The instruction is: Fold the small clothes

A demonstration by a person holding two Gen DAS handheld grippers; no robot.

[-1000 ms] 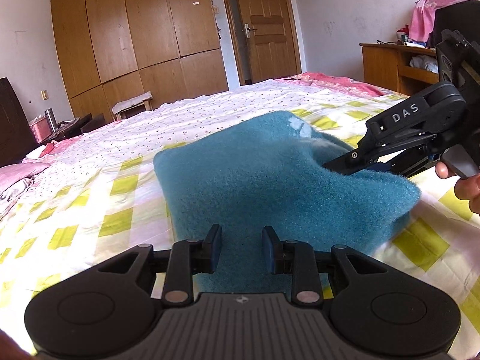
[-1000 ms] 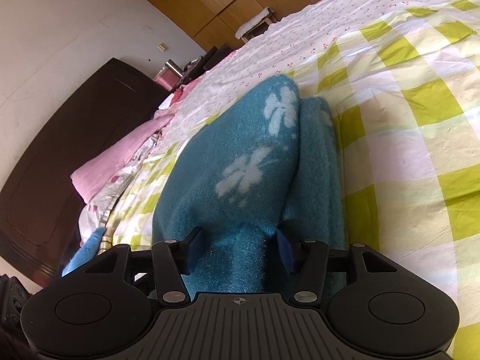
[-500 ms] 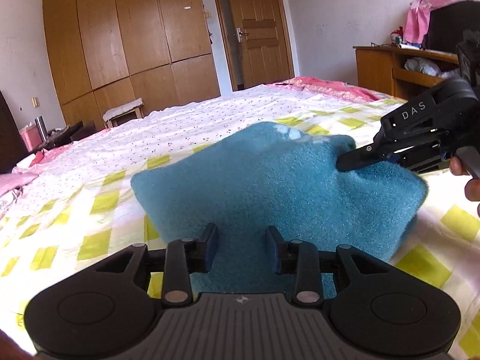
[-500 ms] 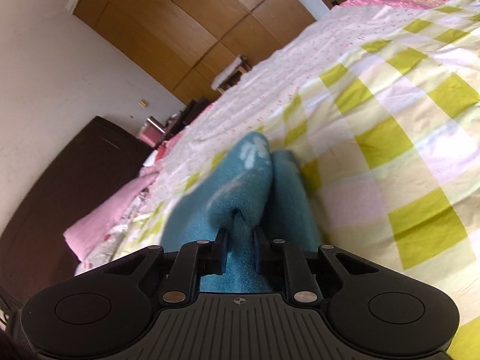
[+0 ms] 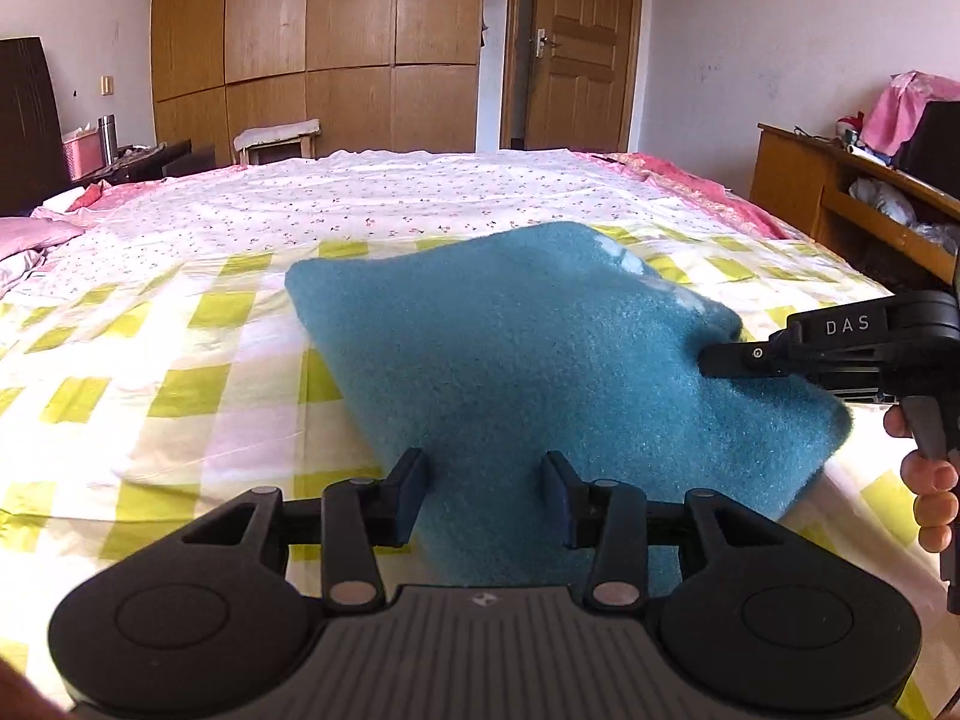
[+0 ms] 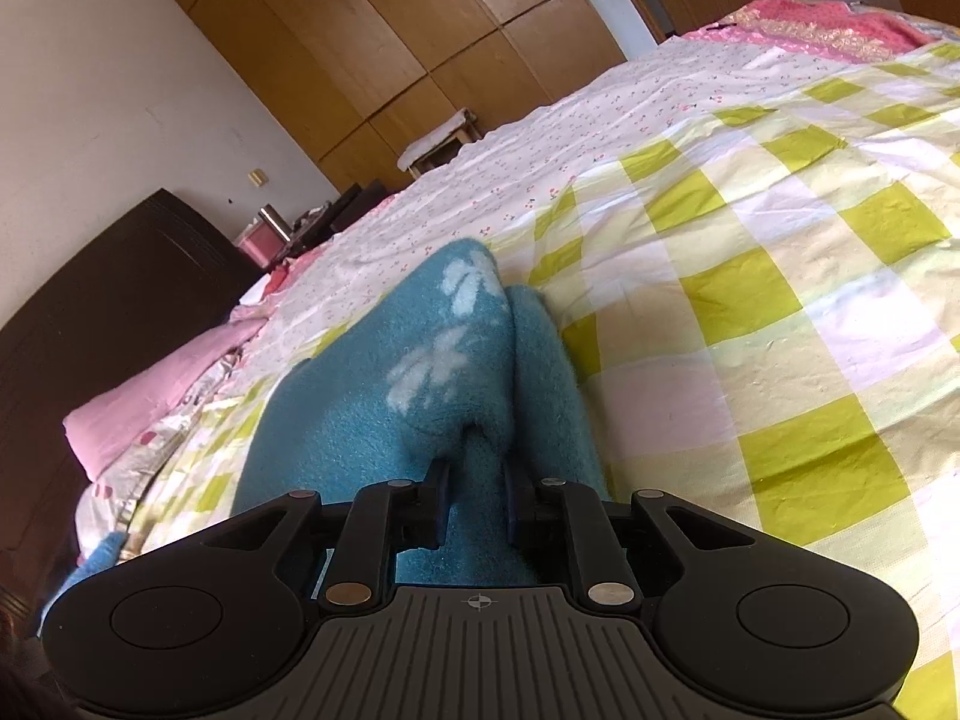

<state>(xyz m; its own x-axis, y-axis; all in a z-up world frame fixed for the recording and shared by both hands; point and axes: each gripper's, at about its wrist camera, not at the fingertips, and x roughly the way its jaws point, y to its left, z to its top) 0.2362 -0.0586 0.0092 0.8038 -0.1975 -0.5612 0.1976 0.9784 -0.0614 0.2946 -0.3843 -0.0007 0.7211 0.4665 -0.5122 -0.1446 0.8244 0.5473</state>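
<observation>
Spread on the checked bedsheet [image 5: 180, 360], the soft, limp blue fleece garment [image 5: 540, 360] bunches in the closing right gripper [image 6: 477, 501], while the left gripper [image 5: 486, 495] is opening, edge loose between.

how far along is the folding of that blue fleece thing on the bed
Partway. The blue fleece garment already lies doubled on the checked sheet. The right gripper is closing on a pinched fold, while the left gripper is opening around the near edge. Final fold and flattening remain.
</observation>
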